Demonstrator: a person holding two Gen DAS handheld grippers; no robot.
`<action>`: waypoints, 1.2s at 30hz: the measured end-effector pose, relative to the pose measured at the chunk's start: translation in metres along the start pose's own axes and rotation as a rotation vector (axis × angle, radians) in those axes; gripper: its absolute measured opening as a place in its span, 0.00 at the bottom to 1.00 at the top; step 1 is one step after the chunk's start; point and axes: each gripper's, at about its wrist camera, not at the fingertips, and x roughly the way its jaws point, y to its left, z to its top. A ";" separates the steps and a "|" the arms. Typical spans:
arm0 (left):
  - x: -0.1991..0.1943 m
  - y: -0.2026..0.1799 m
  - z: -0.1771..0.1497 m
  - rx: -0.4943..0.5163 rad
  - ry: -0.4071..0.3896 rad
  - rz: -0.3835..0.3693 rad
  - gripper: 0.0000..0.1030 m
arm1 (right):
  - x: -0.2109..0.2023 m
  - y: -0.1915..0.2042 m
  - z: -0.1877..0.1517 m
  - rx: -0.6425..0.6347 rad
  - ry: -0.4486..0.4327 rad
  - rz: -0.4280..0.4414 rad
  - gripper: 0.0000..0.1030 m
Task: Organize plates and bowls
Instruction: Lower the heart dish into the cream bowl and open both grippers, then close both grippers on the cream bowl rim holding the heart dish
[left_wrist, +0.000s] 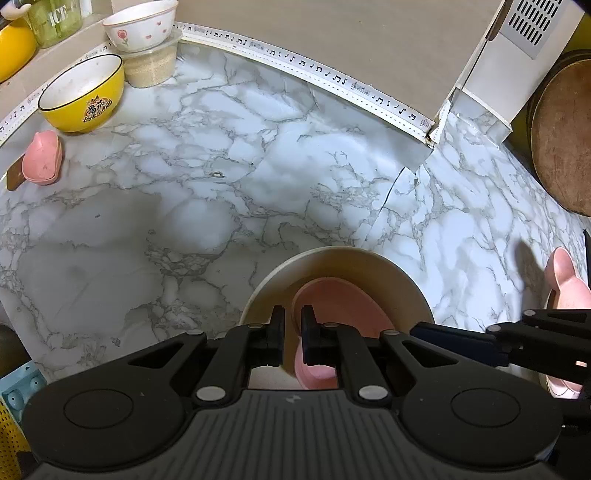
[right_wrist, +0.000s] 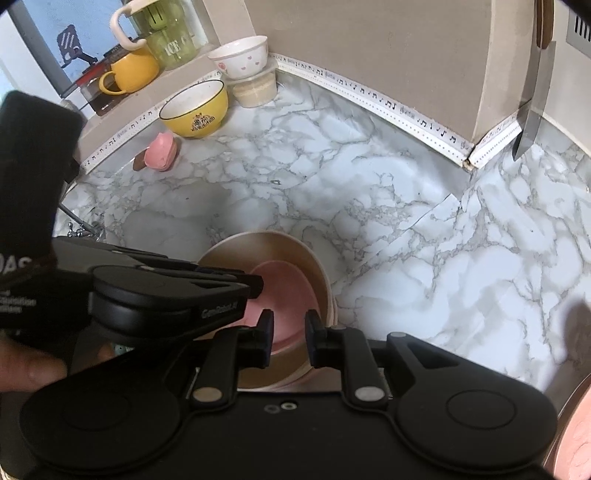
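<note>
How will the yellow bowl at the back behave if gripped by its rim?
The yellow bowl looks like glazed ceramic: probably stiff, heavyish and slippery under the pads. It stands upright on a narrow foot, so a sideways shove may tip it. Likely chips if knocked against the container beside it.

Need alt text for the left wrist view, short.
The left claw is nearly closed over a pink dish nested inside a beige bowl on a marble counter. A yellow bowl sits far left by the wall.

A knife (right_wrist: 532, 110) hangs above the marble counter (right_wrist: 443, 258).
</note>
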 end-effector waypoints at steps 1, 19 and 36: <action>0.000 -0.001 -0.001 0.004 -0.004 -0.007 0.08 | -0.001 0.000 0.000 -0.002 0.000 0.005 0.17; -0.048 -0.002 -0.016 -0.010 -0.141 -0.076 0.12 | -0.044 -0.015 -0.014 -0.014 -0.133 0.033 0.75; -0.078 -0.002 -0.046 0.011 -0.259 -0.037 0.69 | -0.061 -0.037 -0.023 0.033 -0.191 0.056 0.95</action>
